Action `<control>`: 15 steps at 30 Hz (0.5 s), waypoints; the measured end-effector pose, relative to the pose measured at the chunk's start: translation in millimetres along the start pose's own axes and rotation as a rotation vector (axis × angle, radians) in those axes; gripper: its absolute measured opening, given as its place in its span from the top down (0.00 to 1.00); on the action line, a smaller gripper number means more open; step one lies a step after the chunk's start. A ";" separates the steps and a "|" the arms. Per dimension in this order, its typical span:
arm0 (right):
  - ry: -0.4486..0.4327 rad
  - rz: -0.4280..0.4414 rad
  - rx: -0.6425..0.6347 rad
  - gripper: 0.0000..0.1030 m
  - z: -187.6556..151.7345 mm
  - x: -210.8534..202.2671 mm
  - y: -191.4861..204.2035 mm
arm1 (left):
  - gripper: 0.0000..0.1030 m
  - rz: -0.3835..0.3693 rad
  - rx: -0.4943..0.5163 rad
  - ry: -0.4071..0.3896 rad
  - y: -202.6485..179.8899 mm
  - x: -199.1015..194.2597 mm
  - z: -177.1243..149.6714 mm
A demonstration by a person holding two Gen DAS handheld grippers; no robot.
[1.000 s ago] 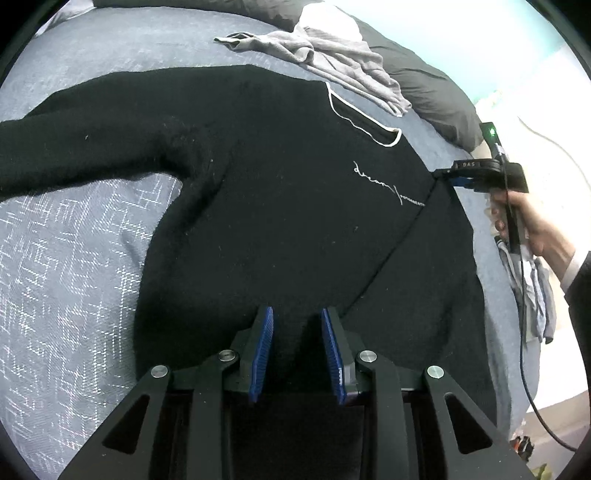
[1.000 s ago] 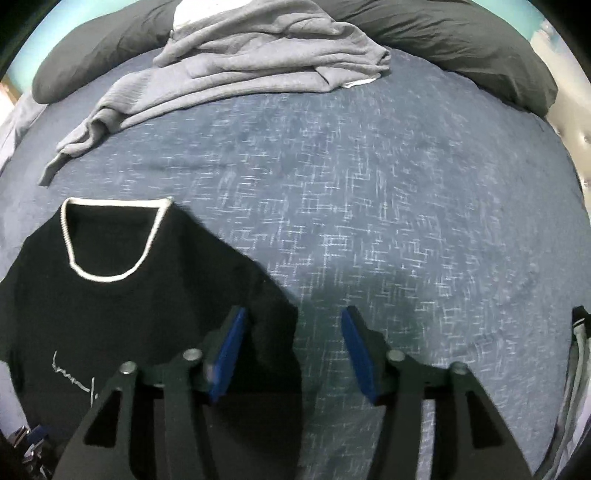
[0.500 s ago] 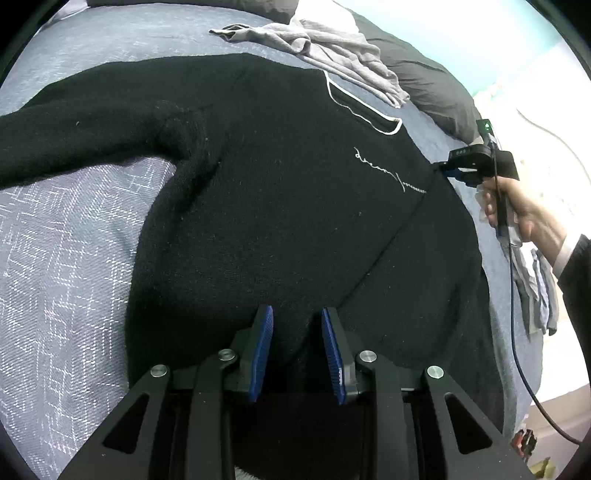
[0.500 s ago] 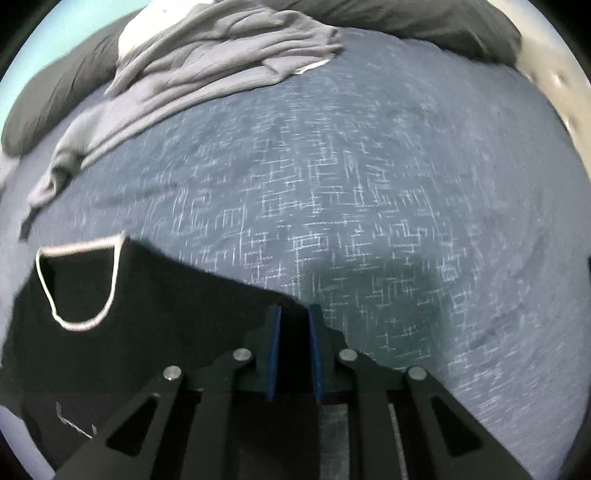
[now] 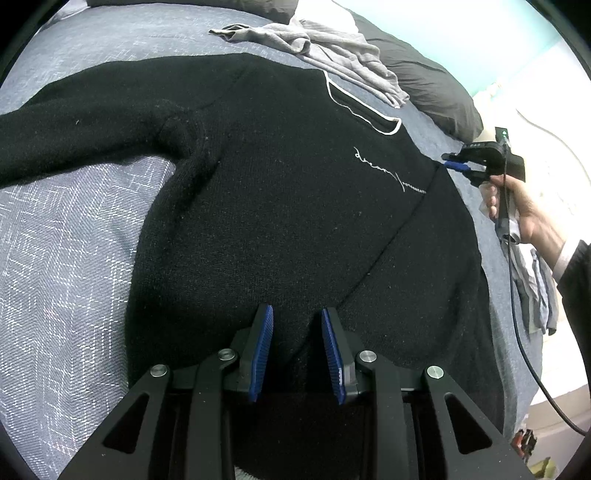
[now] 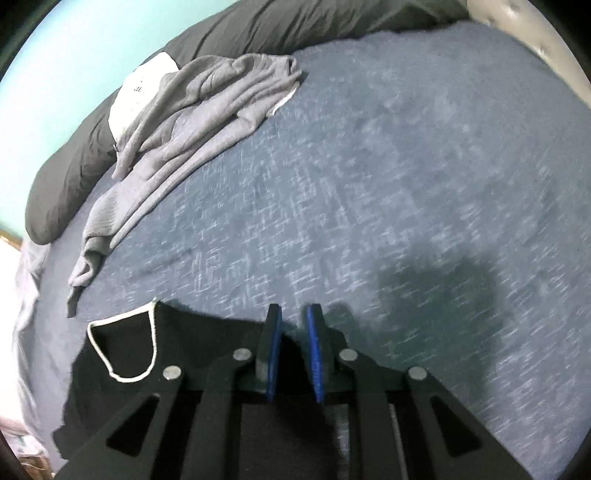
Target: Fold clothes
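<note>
Black knit sweater [image 5: 295, 206] with a white-piped neckline lies spread flat over the blue-grey patterned bedspread [image 5: 66, 258], one sleeve stretched out to the left, the other folded in across the body along a diagonal crease. Beyond its far and right edges the bedspread runs bare for a wide stretch in the right wrist view, up to a crumpled grey garment [image 6: 192, 125] and dark grey pillows [image 6: 295, 26] at the far end. White cursive writing crosses the chest, too small to read. The left gripper [image 5: 297, 325] pinches a raised fold of the near hem between its blue pads. The right gripper [image 6: 293, 317], held by a hand [image 5: 517, 210], is pressed onto the sweater's shoulder edge.
</note>
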State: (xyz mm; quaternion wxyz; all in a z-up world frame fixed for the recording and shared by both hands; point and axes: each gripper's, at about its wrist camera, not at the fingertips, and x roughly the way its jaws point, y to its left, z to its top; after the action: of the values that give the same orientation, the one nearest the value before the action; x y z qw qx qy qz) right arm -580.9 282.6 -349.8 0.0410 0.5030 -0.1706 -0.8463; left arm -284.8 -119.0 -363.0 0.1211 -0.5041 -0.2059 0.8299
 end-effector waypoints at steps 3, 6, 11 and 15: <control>-0.025 0.030 -0.002 0.86 1.3 -3.0 0.4 | 0.71 0.002 0.001 0.002 0.1 -0.3 0.6; -0.006 0.052 -0.071 0.86 -6.3 -2.5 10.0 | 0.71 0.003 0.002 0.002 0.0 -0.5 0.6; 0.051 -0.014 -0.158 0.86 -18.3 4.7 13.3 | 0.71 -0.002 -0.003 0.003 0.7 -1.3 1.3; -0.025 -0.053 -0.122 0.86 -17.2 -13.0 -0.2 | 0.71 -0.003 -0.005 0.004 0.7 -1.8 1.7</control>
State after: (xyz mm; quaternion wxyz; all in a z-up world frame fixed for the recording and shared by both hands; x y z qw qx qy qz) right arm -559.6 281.7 -346.4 0.0471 0.4934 -0.1060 -0.8621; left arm -285.4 -120.7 -361.3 0.1216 -0.5058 -0.2085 0.8282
